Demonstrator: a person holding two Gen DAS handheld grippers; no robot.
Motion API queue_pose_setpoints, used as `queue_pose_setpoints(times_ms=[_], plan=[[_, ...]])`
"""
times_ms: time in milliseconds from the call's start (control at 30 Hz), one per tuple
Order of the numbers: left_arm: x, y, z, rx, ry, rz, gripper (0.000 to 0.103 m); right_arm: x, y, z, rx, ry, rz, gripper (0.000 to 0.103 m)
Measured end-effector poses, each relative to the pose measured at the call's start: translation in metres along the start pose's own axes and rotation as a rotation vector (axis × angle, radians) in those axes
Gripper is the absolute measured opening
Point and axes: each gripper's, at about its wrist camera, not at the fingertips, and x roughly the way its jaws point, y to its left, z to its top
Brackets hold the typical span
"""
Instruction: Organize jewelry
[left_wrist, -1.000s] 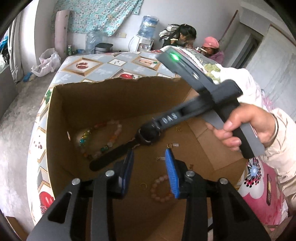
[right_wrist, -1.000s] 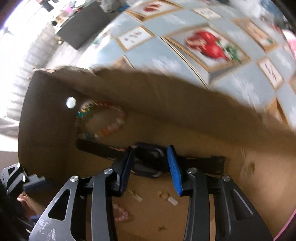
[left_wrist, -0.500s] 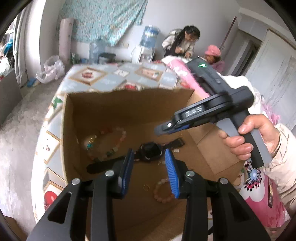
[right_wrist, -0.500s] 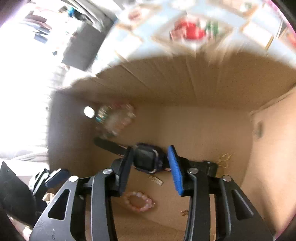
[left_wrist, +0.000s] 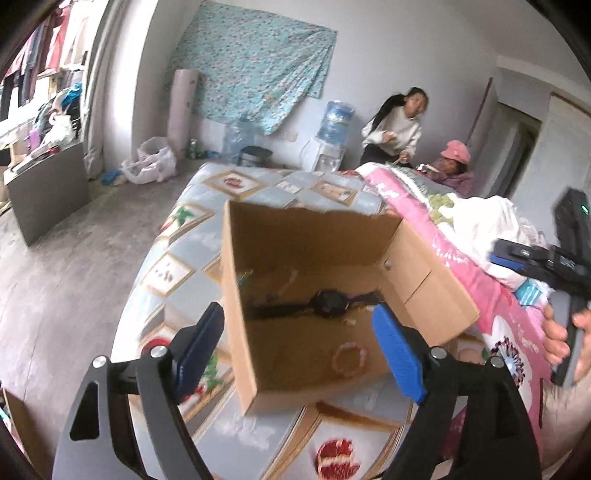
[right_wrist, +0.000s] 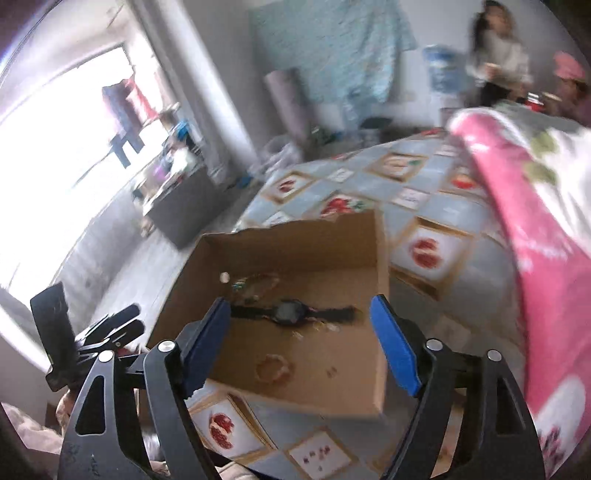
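An open cardboard box (left_wrist: 432, 291) (right_wrist: 380, 258) stands on a bed with a fruit-patterned sheet. In it lie a black watch (left_wrist: 327, 303) (right_wrist: 290, 313), a pink bead bracelet (left_wrist: 349, 363) (right_wrist: 275, 369), a coloured bead necklace (left_wrist: 245, 277) (right_wrist: 255, 284) by the far-left corner and small gold pieces (right_wrist: 325, 326). My left gripper (left_wrist: 303, 350) is open and empty, held above and in front of the box. My right gripper (right_wrist: 301, 341) is open and empty, also back above the box; its body shows at the right edge of the left wrist view (left_wrist: 569, 258).
A pink quilt (left_wrist: 476, 273) (right_wrist: 546, 229) and white bedding lie piled right of the box. Two people (left_wrist: 399, 129) sit beyond the bed's far end beside a water dispenser (left_wrist: 334, 125). A grey cabinet (left_wrist: 48, 188) stands on the floor at the left.
Both grippers have drawn up and back out of the box and opened wide. The right gripper has let go of the watch, which now lies on the box floor.
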Motion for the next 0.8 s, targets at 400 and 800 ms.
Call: queue_pose_setpoints(times_ms=[400,800], plan=[[-0.023,-0.044,-0.040,0.012,-0.042,0.096,0.097,-0.043,0.024,-0.078,-0.102,-0.196,-0.232,0.095],[-0.010,-0.085,-0.041,0.086,-0.041,0.312,0.097,-0.018,0.048,-0.085,-0.158,-0.155,-0.337,0.095]])
